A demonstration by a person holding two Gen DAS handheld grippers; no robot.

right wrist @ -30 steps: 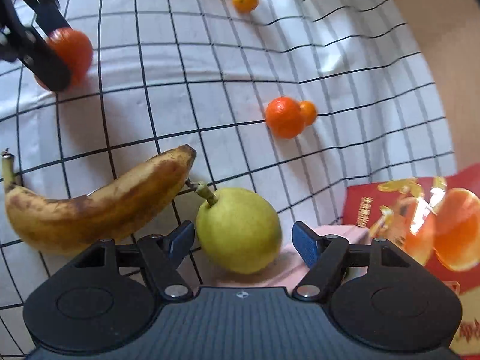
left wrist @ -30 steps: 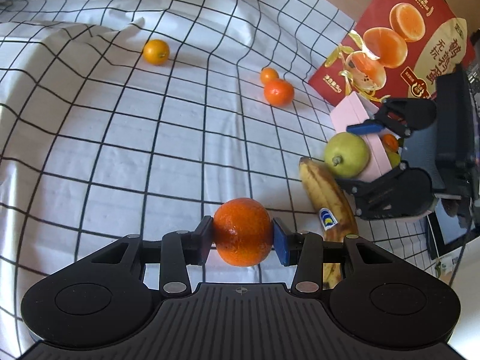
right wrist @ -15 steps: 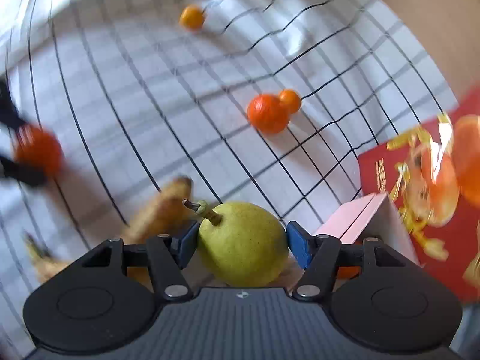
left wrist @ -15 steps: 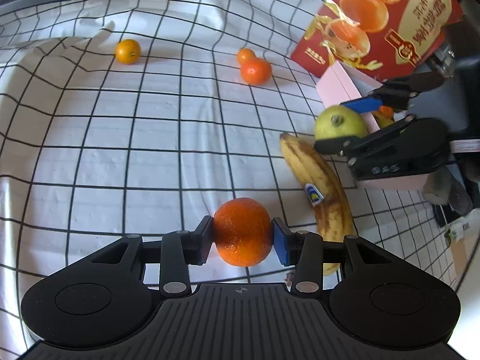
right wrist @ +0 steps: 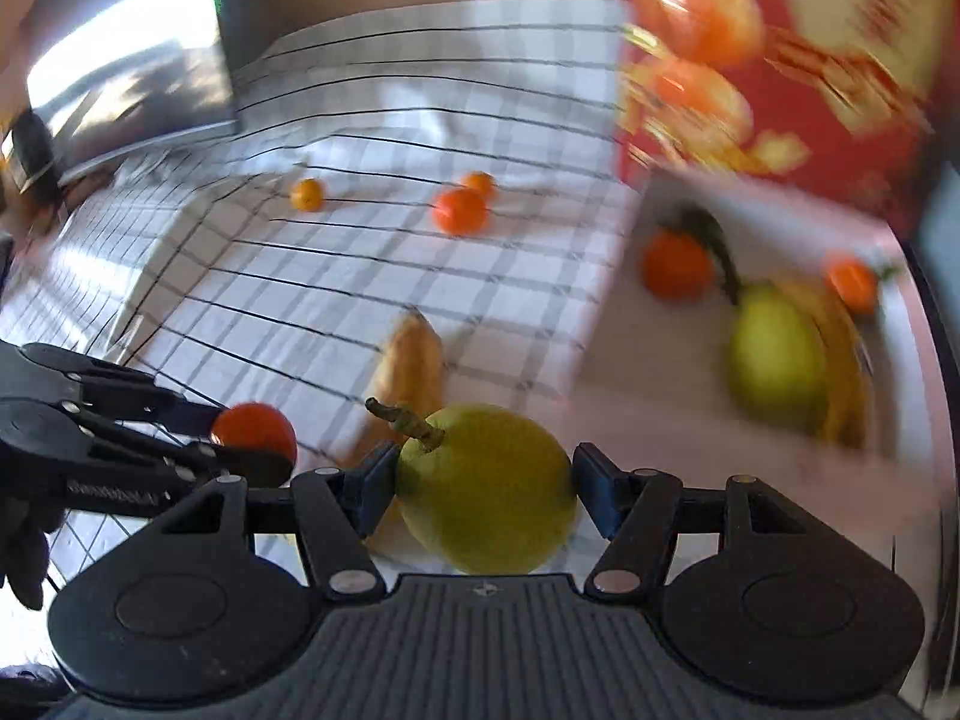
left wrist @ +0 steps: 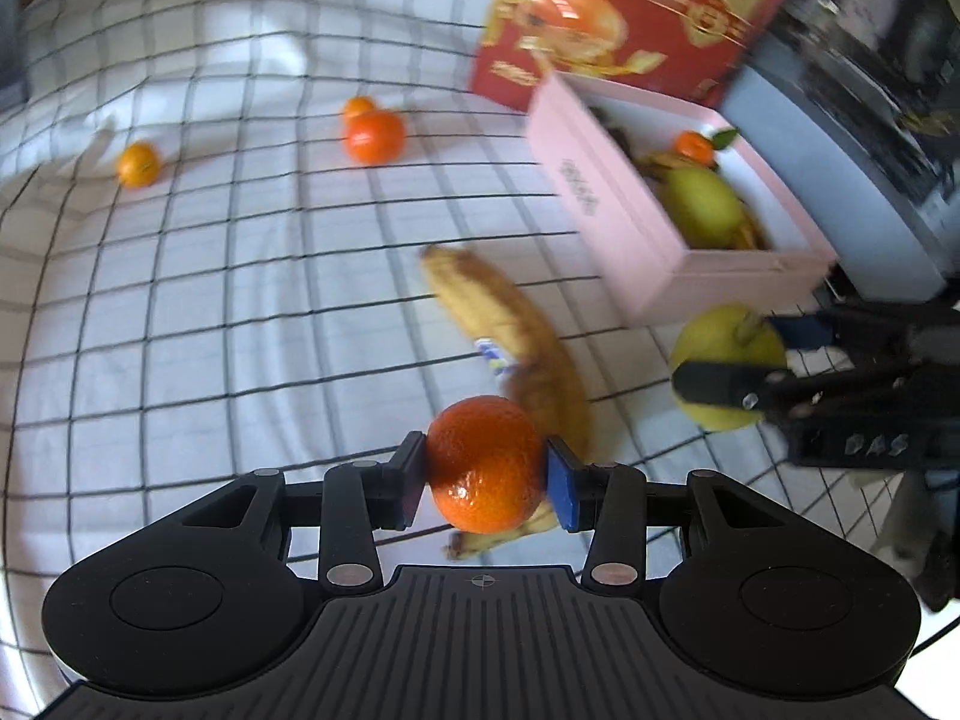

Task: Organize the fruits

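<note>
My left gripper point(left wrist: 487, 477) is shut on an orange point(left wrist: 486, 462) and holds it above the checked cloth, over the near end of a banana point(left wrist: 510, 336). My right gripper point(right wrist: 485, 492) is shut on a green pear point(right wrist: 489, 498); it shows in the left wrist view point(left wrist: 723, 369) just in front of the pink box point(left wrist: 606, 210). The box point(right wrist: 624, 384) holds another pear point(right wrist: 774, 354), bananas and small oranges point(right wrist: 675, 267). The left gripper with its orange point(right wrist: 255, 429) shows at the left of the right wrist view.
Two oranges point(left wrist: 373, 133) lie together on the cloth at the back, and a small one point(left wrist: 138, 164) lies further left. A red printed fruit carton point(left wrist: 630, 12) stands behind the pink box. A dark screen point(right wrist: 132, 78) stands at the far left.
Both grippers have lifted and swung toward the pink box, so its inside now shows. The right gripper has closed on the pear and carried it up. The left still holds the orange.
</note>
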